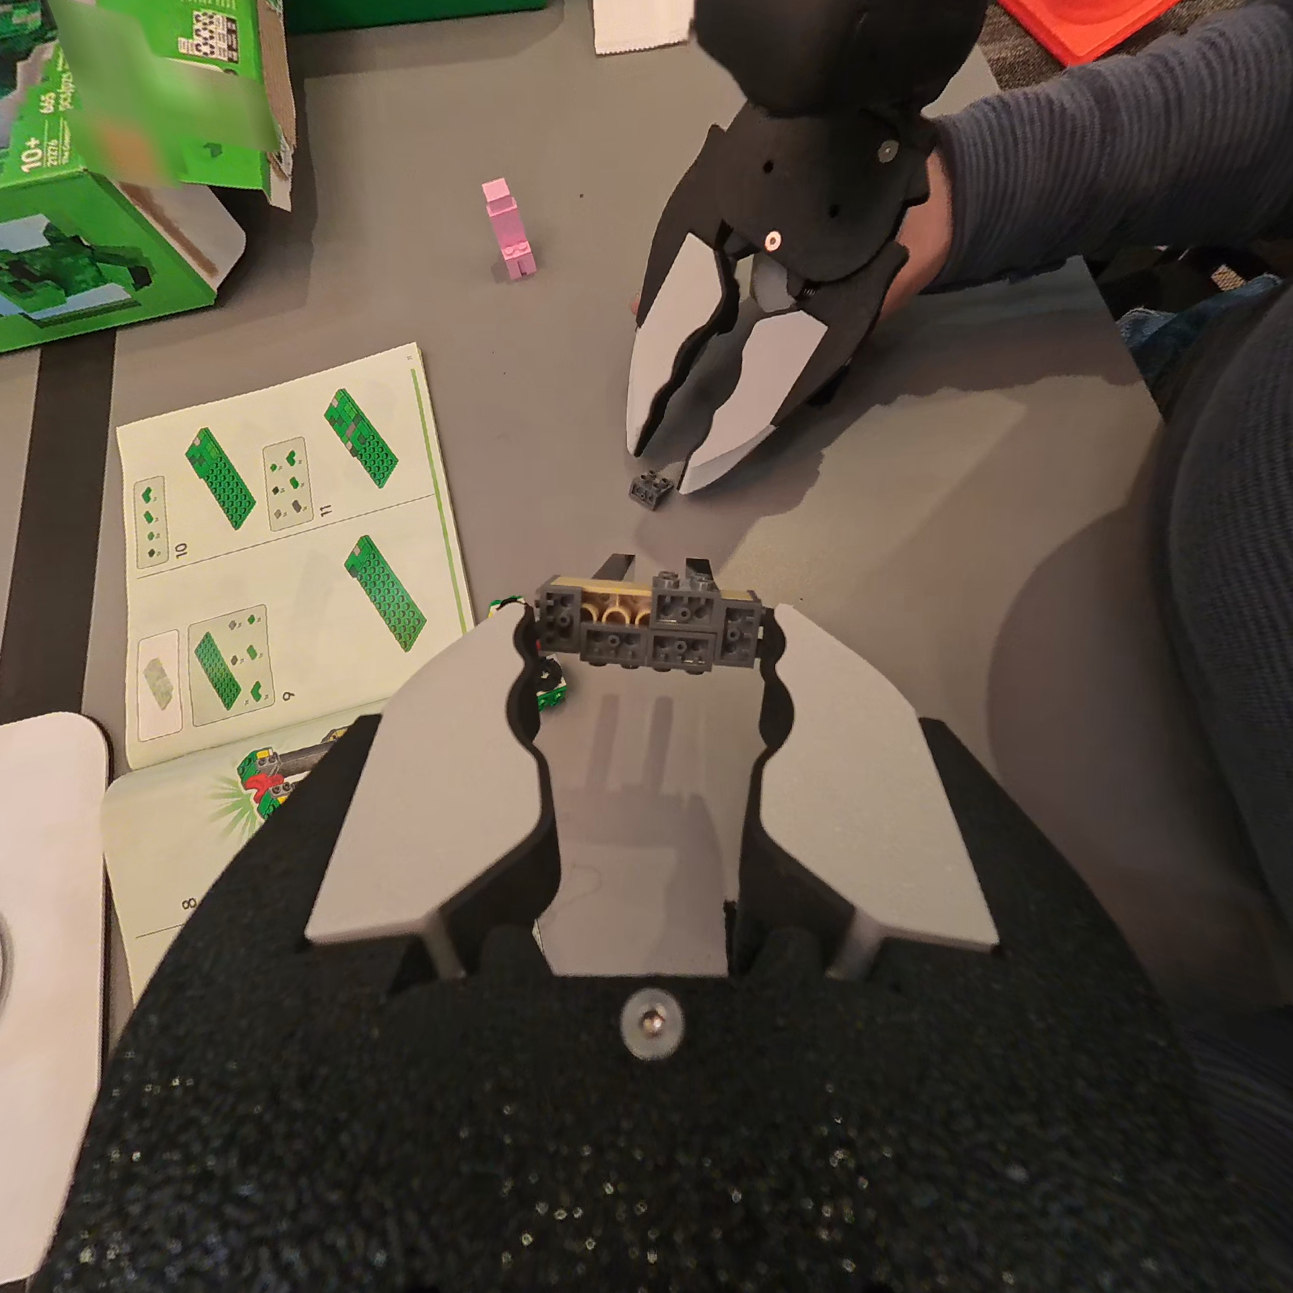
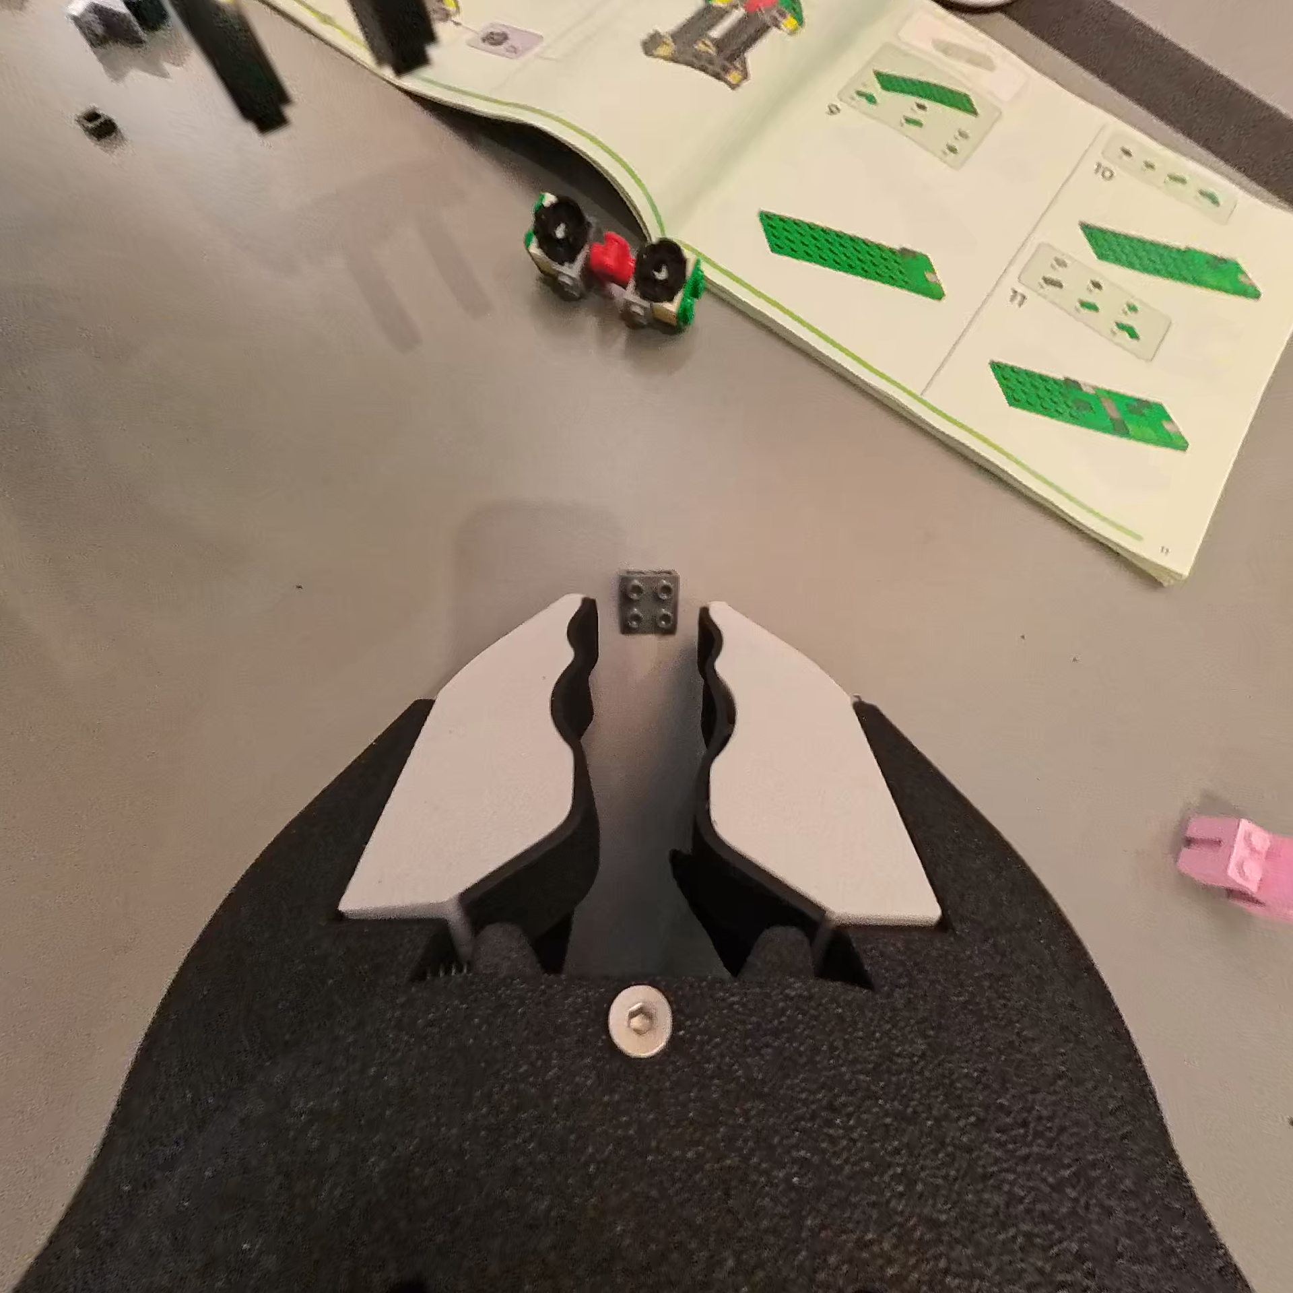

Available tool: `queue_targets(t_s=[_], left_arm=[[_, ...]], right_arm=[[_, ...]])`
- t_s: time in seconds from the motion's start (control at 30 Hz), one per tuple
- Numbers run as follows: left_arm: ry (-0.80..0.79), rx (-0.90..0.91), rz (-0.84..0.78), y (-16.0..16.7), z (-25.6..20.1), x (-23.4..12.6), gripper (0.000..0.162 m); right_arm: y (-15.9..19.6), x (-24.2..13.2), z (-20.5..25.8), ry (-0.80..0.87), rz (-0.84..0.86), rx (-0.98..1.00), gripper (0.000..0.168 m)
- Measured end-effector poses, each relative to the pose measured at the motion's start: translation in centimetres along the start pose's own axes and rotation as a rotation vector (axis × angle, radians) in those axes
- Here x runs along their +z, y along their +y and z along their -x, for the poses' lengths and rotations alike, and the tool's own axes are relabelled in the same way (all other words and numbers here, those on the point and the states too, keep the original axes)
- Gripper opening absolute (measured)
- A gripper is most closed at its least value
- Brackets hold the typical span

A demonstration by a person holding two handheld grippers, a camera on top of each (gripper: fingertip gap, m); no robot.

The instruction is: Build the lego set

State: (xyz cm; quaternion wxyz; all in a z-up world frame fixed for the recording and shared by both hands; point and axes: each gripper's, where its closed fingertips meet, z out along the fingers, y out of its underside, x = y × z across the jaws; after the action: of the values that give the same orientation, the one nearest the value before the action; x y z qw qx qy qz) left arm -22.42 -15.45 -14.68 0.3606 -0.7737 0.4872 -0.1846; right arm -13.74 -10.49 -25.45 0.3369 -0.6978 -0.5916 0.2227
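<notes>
Grey table point(image 1: 909, 560); left gripper point(image 1: 647, 630) clamps grey assembly point(image 1: 647, 630) crosswise, underside facing camera.

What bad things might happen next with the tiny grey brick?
1. The small dark grey four-stud brick lies loose on the table between the open right gripper tips; closing crookedly might flick it away.
2. The left gripper pinches the grey-and-tan brick assembly only by its ends, so pressing may tip it.
</notes>
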Motion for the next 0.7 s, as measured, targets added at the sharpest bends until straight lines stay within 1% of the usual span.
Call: queue_targets(t_s=[0.1, 0.27, 0.33, 0.4, 0.53, 0.6, 0.7], left_arm=[[0.002, 0.002, 0.002, 0.0, 0.0, 0.1, 0.061], [0.002, 0.003, -0.001, -0.1, -0.1, 0.0, 0.061], [0.001, -0.001, -0.001, 0.0, 0.0, 0.0, 0.061], [0.002, -0.003, 0.002, 0.1, 0.0, 0.0, 0.061], [0.008, 0.0, 0.0, 0.0, 0.0, 0.2, 0.061], [0.012, 0.002, -0.005, -0.1, -0.1, 0.2, 0.061], [0.018, 0.012, -0.026, -0.4, -0.2, 0.1, 0.061]], right_arm=[[0.0, 0.3, 0.1, -0.004, 0.007, -0.032, 0.025], [-0.5, 0.8, -0.1, -0.018, -0.012, -0.021, 0.025], [-0.4, 0.9, -0.3, -0.019, 0.002, -0.019, 0.023], [-0.2, 1.0, -0.1, -0.038, 0.014, -0.015, 0.016], [-0.5, 0.8, -0.1, -0.054, 0.002, 0.002, 0.016], [-1.8, 0.2, -0.1, -0.048, -0.051, -0.01, 0.016], [-6.0, -1.9, 0.9, -0.083, -0.214, -0.05, 0.016]])
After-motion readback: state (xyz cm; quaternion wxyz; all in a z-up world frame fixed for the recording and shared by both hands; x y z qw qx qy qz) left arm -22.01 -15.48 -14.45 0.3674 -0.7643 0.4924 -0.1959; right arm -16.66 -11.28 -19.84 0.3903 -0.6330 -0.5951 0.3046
